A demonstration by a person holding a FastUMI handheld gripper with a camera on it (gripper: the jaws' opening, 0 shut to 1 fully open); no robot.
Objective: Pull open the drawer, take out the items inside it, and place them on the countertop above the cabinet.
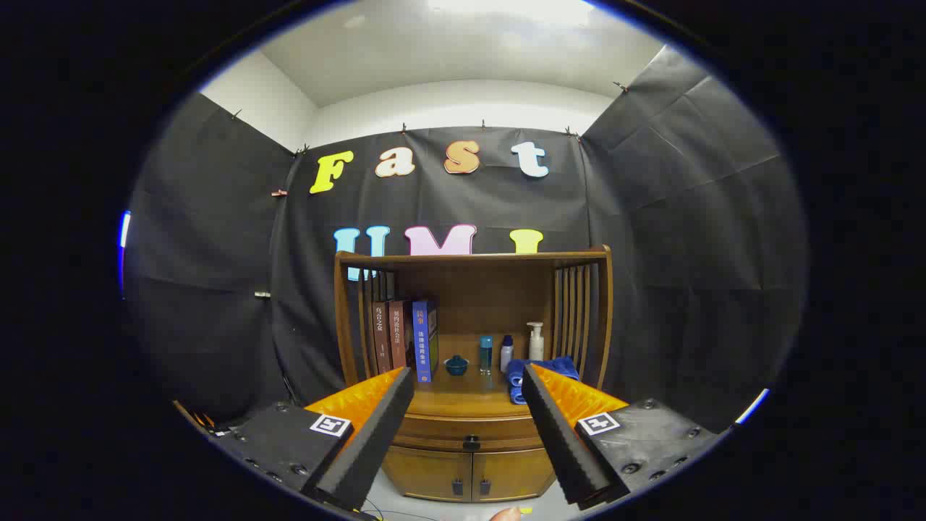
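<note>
Drawer (pixel 470 432) shut, knob (pixel 471 440) dead ahead at 12 o'clock — long axis 9-to-3; gripper (pixel 468 383) fingers apart, empty.

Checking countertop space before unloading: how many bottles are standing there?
3, in a row on the countertop between the small blue bowl and the blue towel: teal bottle, white bottle, pump bottle.
</note>
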